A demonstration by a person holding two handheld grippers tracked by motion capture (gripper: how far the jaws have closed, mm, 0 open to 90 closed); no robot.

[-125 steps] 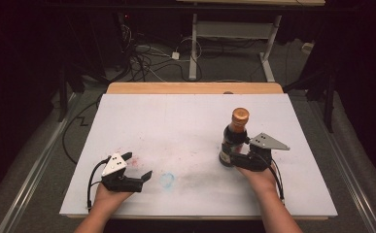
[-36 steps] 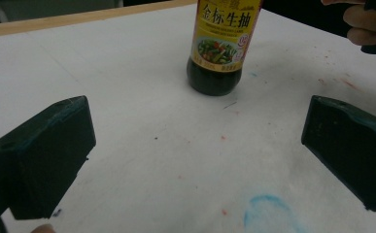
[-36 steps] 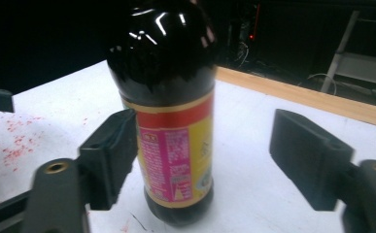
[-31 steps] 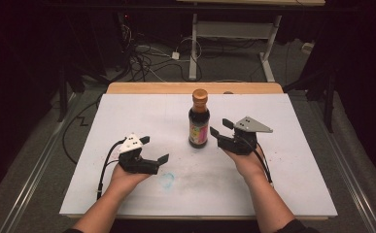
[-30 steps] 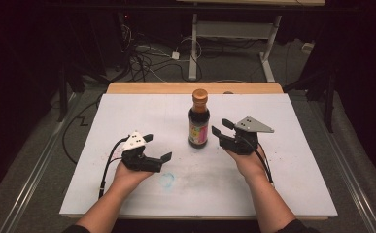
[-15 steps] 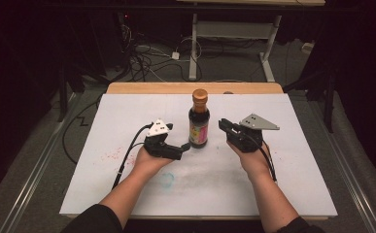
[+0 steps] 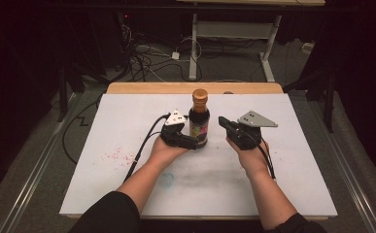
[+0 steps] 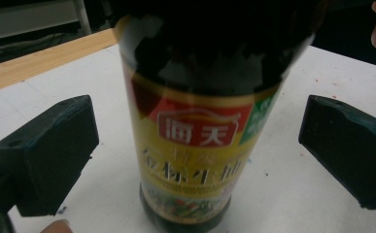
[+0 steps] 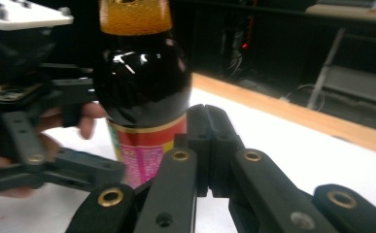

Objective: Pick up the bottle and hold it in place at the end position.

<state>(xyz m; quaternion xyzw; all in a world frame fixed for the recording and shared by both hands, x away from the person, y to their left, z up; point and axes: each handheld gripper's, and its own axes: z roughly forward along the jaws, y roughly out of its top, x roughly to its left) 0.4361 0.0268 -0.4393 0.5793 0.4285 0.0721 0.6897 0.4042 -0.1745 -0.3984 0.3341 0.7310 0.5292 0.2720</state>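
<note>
A dark sauce bottle (image 7: 198, 121) with an orange cap and a yellow and red label stands upright on the white table top (image 7: 297, 184), near its middle. My left gripper (image 7: 193, 139) is open at the bottle's lower body. In the left gripper view the bottle (image 8: 195, 131) stands between the two black pads (image 8: 49, 153), with a gap on each side. My right gripper (image 7: 222, 122) sits just right of the bottle, apart from it. Its jaws have just been closing and now meet (image 9: 206, 116) with nothing between them, the bottle (image 9: 142, 82) just beyond.
A wooden strip (image 7: 195, 88) runs along the table's far edge. Beyond it on the floor lie cables (image 7: 146, 58) and a desk frame (image 7: 195, 43). Red specks (image 7: 117, 155) and a blue smudge (image 7: 166, 179) mark the near left of the white top.
My left gripper has travelled right and away from me until its open jaws flank the bottle. The right gripper has closed its jaws beside the bottle. The bottle has stayed in place.
</note>
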